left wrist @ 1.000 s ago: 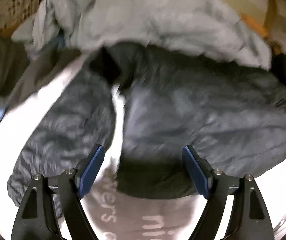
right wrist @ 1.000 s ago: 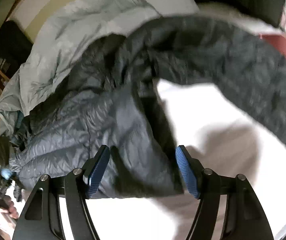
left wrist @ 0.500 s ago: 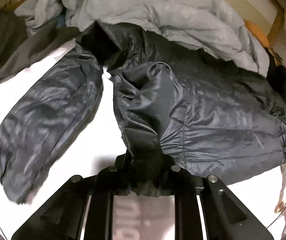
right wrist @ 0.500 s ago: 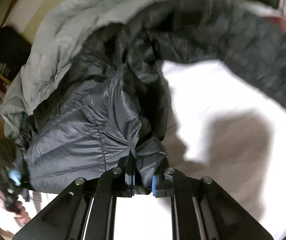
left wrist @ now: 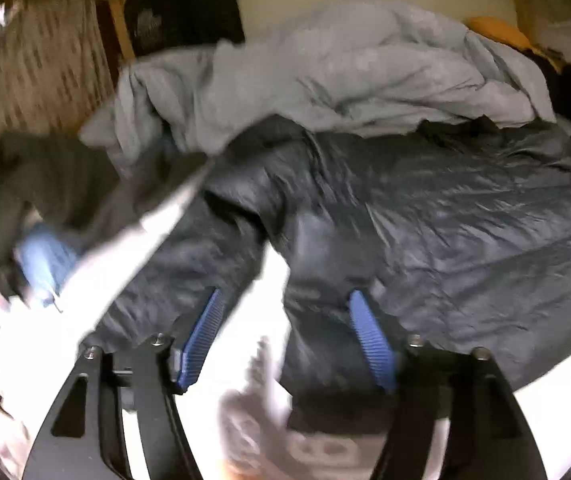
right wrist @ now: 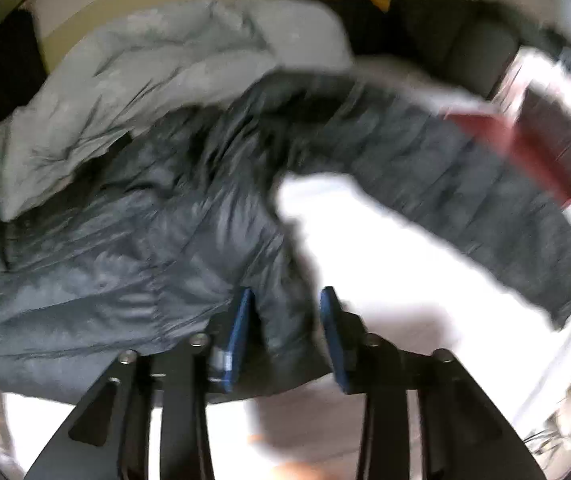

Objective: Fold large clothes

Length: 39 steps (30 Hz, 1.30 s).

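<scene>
A dark grey puffer jacket [left wrist: 445, 240] lies spread on a white sheet [left wrist: 245, 312]. My left gripper [left wrist: 285, 312] is open, its blue pads on either side of the jacket's lower front corner and the gap beside the left sleeve [left wrist: 189, 264]. In the right wrist view the same jacket [right wrist: 125, 264] lies left, its right sleeve [right wrist: 465, 184] stretched out to the right. My right gripper [right wrist: 285, 312] is open, with the jacket's hem corner between the pads. Both views are motion-blurred.
A pale grey duvet [left wrist: 345, 76] is bunched behind the jacket and also shows in the right wrist view [right wrist: 157, 80]. Dark green and blue clothes [left wrist: 41, 208] lie at the left. A red and dark item [right wrist: 525, 136] lies at the right edge.
Half a second ago both grippers were shut on the jacket's hem. Now both are open and the fabric has dropped back onto the sheet. Both cameras have tilted upward.
</scene>
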Tool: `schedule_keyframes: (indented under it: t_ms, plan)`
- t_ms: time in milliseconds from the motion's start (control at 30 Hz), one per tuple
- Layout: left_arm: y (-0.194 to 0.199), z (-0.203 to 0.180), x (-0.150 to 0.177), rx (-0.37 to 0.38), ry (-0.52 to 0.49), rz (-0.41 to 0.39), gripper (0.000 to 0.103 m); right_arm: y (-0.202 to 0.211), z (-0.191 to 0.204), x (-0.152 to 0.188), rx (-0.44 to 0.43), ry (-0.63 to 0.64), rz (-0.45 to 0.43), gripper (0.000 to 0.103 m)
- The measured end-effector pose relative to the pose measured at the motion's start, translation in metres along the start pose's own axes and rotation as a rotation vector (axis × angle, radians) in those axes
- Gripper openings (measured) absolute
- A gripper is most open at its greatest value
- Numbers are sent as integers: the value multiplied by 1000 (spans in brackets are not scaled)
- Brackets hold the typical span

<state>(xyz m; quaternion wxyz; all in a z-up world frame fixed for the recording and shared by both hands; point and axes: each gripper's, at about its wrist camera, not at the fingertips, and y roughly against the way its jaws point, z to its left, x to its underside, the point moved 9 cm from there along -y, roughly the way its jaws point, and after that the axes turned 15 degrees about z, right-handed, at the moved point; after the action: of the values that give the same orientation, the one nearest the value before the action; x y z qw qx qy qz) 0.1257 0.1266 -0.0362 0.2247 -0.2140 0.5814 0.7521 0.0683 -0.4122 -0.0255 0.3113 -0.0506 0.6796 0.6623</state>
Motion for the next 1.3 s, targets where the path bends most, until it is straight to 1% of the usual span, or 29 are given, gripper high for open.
schedule_keyframes:
  t_ms: [33, 100, 167, 200, 233, 267, 300, 333, 367, 400, 433, 467, 500, 533, 567, 633, 700, 767, 867, 933, 1000, 1033, 1100, 1200, 1300]
  plan:
    - [-1, 5, -4, -10, 10, -3, 67, 8, 2, -4, -8, 0, -38, 48]
    - [8, 6, -16, 22, 21, -36, 67, 21, 12, -14, -56, 15, -99, 48]
    - [17, 5, -29, 24, 12, -54, 67, 30, 27, -21, -91, 63, -130, 48]
    - [16, 3, -35, 34, 11, -42, 67, 31, 37, -25, -100, 93, -139, 48]
    - [11, 0, -41, 60, 7, -10, 67, 31, 46, -26, -108, 118, -130, 48]
    - [6, -3, -41, 86, 5, 26, 64, 26, 55, -26, -120, 143, -97, 48]
    - [-3, -10, -42, 132, -2, 77, 61, 17, 61, -25, -116, 146, -44, 48]
    - [-17, -19, -42, 194, -28, 144, 50, 7, 60, -25, -78, 125, 11, 48]
    - [-26, -25, -38, 219, -36, 192, 42, -8, 56, -25, -6, 88, 96, 47]
    - [-39, -26, -34, 218, -28, 236, 40, -16, 55, -26, -3, 69, 142, 43]
    - [-49, -27, -34, 208, -20, 253, 40, -23, 57, -29, -56, 52, 165, 40]
    - [-59, -27, -33, 198, -22, 257, 41, -28, 59, -32, -108, 36, 176, 39]
    - [-67, -26, -32, 182, -25, 252, 42, -37, 56, -35, -102, 27, 189, 39]
    - [-75, -24, -31, 172, -24, 250, 48, -44, 54, -37, -80, 31, 194, 39]
    - [-83, -23, -29, 174, -18, 256, 53, -52, 52, -37, -68, 45, 193, 39]
    - [-95, -24, -26, 202, 7, 284, 57, -73, 47, -29, -46, 70, 245, 39]
    - [-99, -24, -28, 219, 30, 285, 59, -82, 44, -27, -87, 40, 267, 40]
    - [-99, -24, -28, 206, 26, 269, 61, -83, 46, -28, -93, 38, 261, 42]
    - [-96, -27, -28, 173, 8, 243, 61, -82, 52, -26, -45, 71, 247, 44]
    - [-92, -26, -28, 171, 7, 218, 61, -83, 56, -26, -10, 90, 230, 46]
    - [-89, -25, -28, 180, 26, 203, 64, -75, 58, -28, 15, 53, 164, 46]
    - [-89, -23, -28, 188, 38, 198, 64, -71, 59, -30, 12, 39, 133, 46]
    - [-87, -19, -29, 204, 57, 193, 64, -61, 65, -35, -4, 55, 80, 46]
    - [-77, -12, -32, 191, 71, 158, 64, -49, 69, -38, 6, 80, 24, 46]
    - [-61, -4, -39, 161, 53, 114, 64, -40, 73, -39, -8, 105, -9, 47]
